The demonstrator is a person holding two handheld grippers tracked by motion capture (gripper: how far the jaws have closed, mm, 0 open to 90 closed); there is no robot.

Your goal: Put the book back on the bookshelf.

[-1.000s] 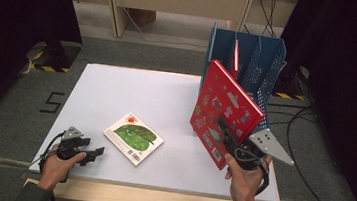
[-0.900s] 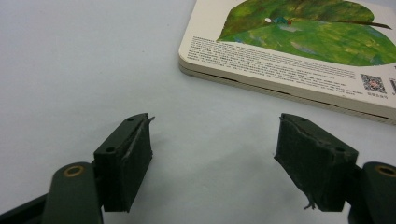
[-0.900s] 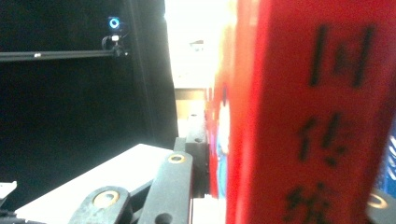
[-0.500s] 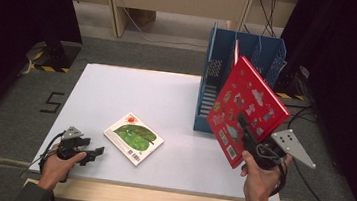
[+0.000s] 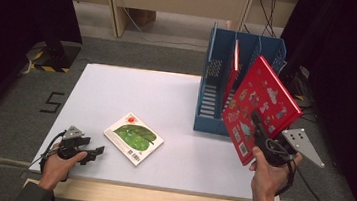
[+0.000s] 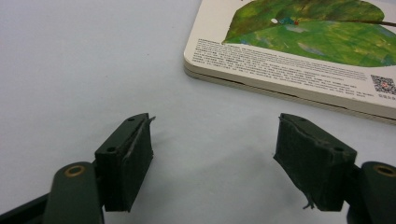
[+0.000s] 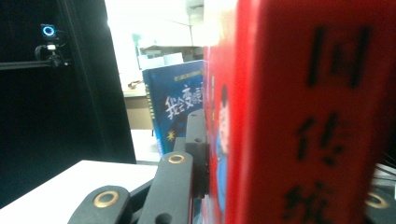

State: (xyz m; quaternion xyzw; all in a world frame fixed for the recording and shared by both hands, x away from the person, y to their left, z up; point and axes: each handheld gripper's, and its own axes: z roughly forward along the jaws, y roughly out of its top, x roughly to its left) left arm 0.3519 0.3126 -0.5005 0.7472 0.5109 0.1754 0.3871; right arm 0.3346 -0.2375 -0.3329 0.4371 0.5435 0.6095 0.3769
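A large red picture book (image 5: 263, 100) hangs tilted in the air to the right of the blue file rack (image 5: 211, 91), and my right gripper (image 5: 257, 123) is shut on its lower edge. In the right gripper view the red book's spine (image 7: 303, 116) sits pressed against my left jaw. A second book with a green leaf cover (image 5: 134, 137) lies flat near the table's front middle. My left gripper (image 5: 91, 150) rests low on the table just left of it, open and holding nothing. In the left gripper view, the green book (image 6: 303, 51) lies just beyond the jaws.
A thin red book (image 5: 233, 71) stands upright in a slot of the blue rack. A blue cover with white characters (image 7: 175, 105) shows behind the red book. The white table (image 5: 136, 96) ends close to the rack's right side, with cables on the floor beyond.
My right gripper has carried the red book to the right, from in front of the rack to past the table's right edge. The left gripper and green book have stayed still.
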